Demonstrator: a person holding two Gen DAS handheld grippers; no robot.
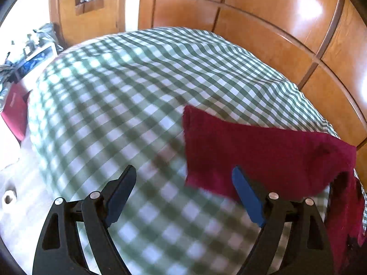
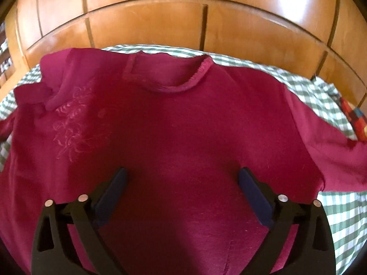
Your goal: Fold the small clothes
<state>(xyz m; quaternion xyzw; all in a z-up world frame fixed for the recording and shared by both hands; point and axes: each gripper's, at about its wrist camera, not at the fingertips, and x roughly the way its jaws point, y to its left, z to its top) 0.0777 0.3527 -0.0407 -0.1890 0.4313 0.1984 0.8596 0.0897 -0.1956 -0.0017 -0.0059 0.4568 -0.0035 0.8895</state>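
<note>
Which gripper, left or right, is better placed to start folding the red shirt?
Probably the right gripper: it hangs open directly over the red shirt, collar ahead. The left gripper, also open, faces mostly the checked bedspread, with the shirt at its side.

From my remote station I saw a bed [image 1: 128, 87] under a green-and-white checked cover, backed by wooden panelling [image 2: 149, 23]; a crimson T-shirt [image 2: 183, 126] lay spread on it, beside a multicoloured cloth [image 2: 354, 119].
</note>
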